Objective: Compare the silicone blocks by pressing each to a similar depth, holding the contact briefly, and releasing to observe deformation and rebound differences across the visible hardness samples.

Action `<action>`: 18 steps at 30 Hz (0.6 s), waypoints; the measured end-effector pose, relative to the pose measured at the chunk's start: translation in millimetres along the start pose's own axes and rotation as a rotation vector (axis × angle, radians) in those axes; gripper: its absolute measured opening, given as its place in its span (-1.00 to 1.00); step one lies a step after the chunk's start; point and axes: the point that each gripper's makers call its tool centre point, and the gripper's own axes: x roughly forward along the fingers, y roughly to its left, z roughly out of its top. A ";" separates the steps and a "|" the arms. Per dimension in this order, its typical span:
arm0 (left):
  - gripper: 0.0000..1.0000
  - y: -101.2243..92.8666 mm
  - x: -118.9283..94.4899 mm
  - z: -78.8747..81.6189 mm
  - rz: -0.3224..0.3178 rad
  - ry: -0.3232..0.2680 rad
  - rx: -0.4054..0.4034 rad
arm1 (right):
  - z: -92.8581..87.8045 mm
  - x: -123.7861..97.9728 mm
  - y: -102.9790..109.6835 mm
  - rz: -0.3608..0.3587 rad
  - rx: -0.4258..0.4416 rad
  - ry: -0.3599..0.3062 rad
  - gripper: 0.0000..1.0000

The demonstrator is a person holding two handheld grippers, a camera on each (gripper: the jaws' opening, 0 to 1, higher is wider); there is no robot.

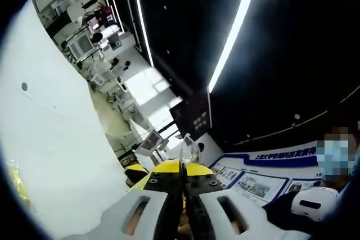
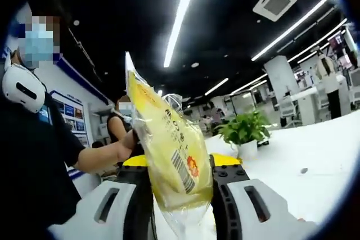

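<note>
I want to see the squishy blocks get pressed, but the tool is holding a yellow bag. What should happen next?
Probably lower the right tool and set the yellow bag down on the white table. That tool is shut on the bag and both views point up toward the ceiling lights, so it cannot press anything yet. The left tool looks shut too.

White table (image 2: 315, 155) stretching off to the right. On top, a small green plant (image 2: 244, 127) in a white pot.
</note>
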 end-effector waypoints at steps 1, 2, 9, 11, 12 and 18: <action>-1.00 0.6 -0.5 0.7 -0.002 -0.001 0.007 | -5.3 2.1 -3.8 -0.010 -0.042 0.038 -0.32; -1.00 1.8 -0.9 1.0 0.002 -0.003 0.009 | -6.3 2.9 -4.9 -0.011 -0.077 0.051 -0.36; -1.00 7.3 -10.4 4.6 0.012 -0.024 0.029 | -8.9 8.6 2.2 0.016 -0.088 0.084 -0.54; -1.00 8.6 -13.4 6.1 0.018 -0.033 0.039 | -9.7 10.7 1.2 0.014 -0.085 0.100 -0.57; -1.00 8.4 -14.6 6.4 0.016 -0.033 0.047 | -10.7 12.2 2.0 0.014 -0.069 0.110 -0.59; -1.00 11.6 -21.0 5.8 0.029 -0.044 0.076 | -17.4 14.2 4.5 0.032 -0.066 0.159 -0.70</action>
